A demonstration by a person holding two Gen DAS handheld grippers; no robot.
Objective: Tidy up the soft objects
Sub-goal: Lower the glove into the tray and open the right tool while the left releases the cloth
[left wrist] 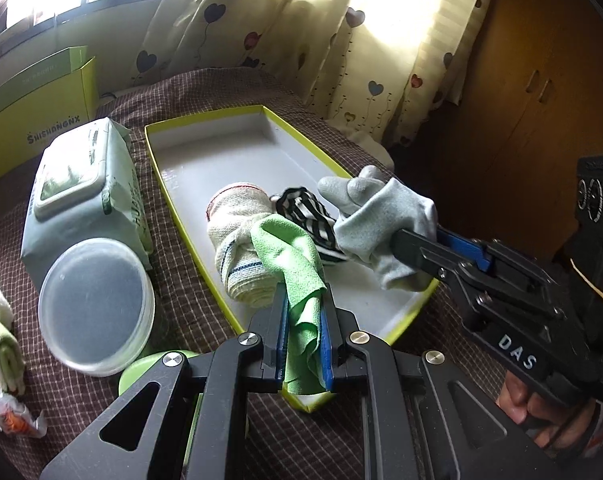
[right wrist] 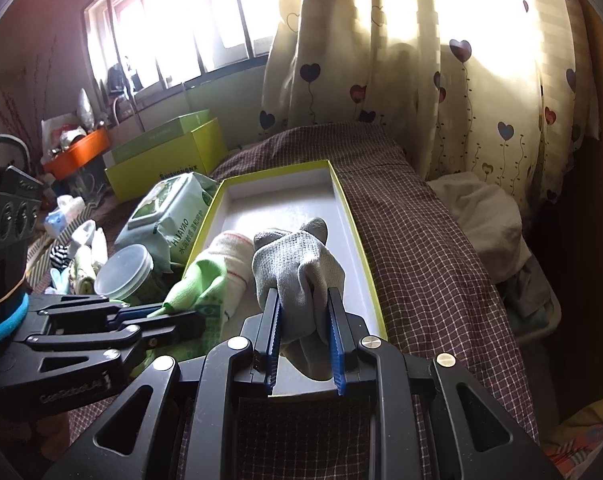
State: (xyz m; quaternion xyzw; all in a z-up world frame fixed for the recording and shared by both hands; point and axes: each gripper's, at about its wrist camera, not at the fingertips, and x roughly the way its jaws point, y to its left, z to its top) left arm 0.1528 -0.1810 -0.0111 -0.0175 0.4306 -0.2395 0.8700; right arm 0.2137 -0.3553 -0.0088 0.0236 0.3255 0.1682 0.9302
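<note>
The long shallow yellow-edged box (left wrist: 205,160) sits on the checked bed cover (right wrist: 421,240). The right hand-held gripper (right wrist: 303,320) squeezes a grey knit glove (right wrist: 297,264) over it. The left hand-held gripper (left wrist: 303,320) pinches a small green cloth (left wrist: 297,256). Both look ready to drop in; next, let go.

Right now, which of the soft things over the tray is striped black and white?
The small striped cloth, lying in the tray between the cream rolled towel and the grey glove. The green cloth and glove are plain, each held by tongs.
</note>
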